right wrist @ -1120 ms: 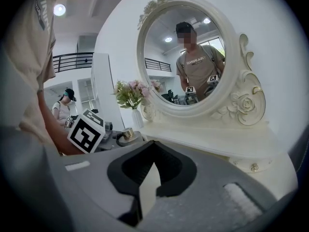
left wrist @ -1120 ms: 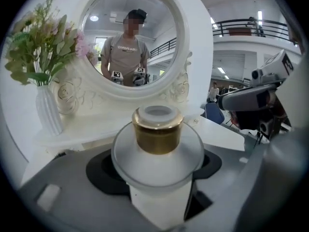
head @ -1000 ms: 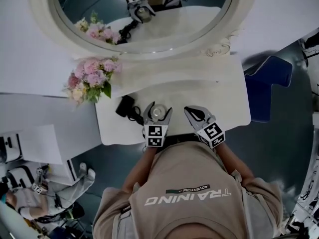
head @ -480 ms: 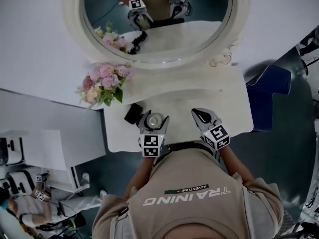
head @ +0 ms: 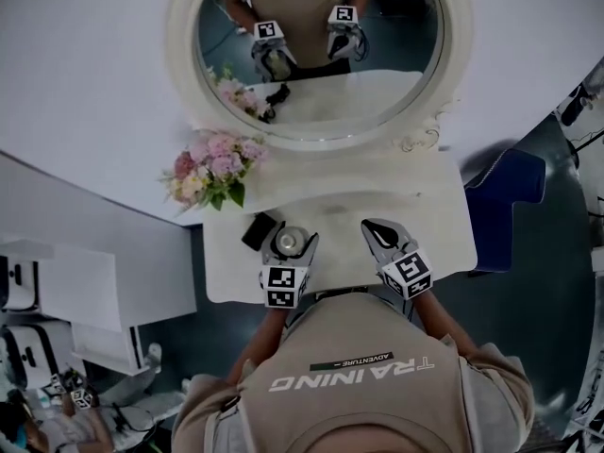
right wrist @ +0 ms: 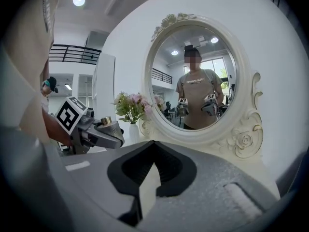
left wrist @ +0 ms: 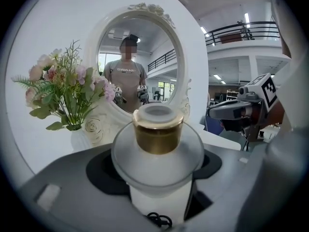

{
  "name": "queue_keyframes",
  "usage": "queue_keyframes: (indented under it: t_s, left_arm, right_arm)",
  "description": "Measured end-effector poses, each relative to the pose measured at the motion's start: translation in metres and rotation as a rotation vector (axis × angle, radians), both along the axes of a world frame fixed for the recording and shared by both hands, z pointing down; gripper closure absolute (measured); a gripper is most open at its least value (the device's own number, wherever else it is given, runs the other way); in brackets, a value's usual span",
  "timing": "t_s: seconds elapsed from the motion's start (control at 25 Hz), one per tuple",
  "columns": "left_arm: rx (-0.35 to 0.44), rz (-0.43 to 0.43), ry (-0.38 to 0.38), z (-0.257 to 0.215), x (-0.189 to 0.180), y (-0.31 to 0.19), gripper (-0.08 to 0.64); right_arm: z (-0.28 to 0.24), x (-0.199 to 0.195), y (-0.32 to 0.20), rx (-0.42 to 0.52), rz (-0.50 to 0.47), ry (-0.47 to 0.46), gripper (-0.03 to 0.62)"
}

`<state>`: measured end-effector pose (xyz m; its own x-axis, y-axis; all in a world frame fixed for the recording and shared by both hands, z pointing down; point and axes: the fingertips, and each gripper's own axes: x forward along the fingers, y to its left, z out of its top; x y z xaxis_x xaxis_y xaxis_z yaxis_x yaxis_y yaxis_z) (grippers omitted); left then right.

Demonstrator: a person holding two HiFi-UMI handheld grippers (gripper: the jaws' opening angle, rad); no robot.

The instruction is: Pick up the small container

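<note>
1. Since a second ago the head view has swung, so the mirror (head: 186, 64) and flowers (head: 215, 168) now sit further right in the frame. The gap between the small container (left wrist: 158, 137) and the black item (head: 259, 229) has narrowed. The left tool (head: 290, 237) has kept its grip throughout, and the right tool (head: 373, 228) is much where it was.
2. Nearest is the person's beige shirt (head: 359, 366), pressed up against the near edge of the white desk (head: 434, 215). The marker cubes of both tools hang over that edge.
3. The left tool is pinching the small container, a frosted round jar with a gold collar and a white cap that stands upright between the jaws. White desk and a loop of black cable show beneath it. Whether its base is clear of the desk cannot be told.
4. The right tool's jaws are pressed together at the tips with nothing between them. It sits over the desk, well apart from the left tool, with a strip of open white surface between the two.
5. The black item lies just beside the left tool on its left, near the desk's left edge.
6. From the right tool, open surface runs to the desk's right edge, where a dark blue thing (head: 505, 196) stands just off the desk.
7. Farther back, open desk reaches the mirror's base. The flowers stand at the far left corner beside the white oval frame.
8. The glass reflects both tools and the person.
</note>
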<state>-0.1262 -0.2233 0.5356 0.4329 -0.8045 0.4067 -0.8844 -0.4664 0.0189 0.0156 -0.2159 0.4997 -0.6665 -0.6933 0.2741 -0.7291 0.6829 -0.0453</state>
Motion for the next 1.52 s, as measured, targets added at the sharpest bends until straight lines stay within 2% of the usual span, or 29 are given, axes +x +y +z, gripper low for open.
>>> queue_keyframes:
  t_s: [0.24,0.92,1.52]
  left_arm:
    - [-0.021,-0.011,0.075,-0.006,-0.002,0.003,0.206]
    - [0.035,0.010,0.043,-0.025,0.002,0.005,0.206]
    - [-0.001,0.002,0.033,-0.010,0.014,0.008,0.206]
  right_arm:
    - [0.002,-0.005,0.005,-0.003,-0.013,0.008,0.589]
    - [-0.011,0.011,0.011,0.040,0.044,-0.048,0.591]
    - [-0.002,0.017,0.016,0.012,0.035,-0.068,0.589]
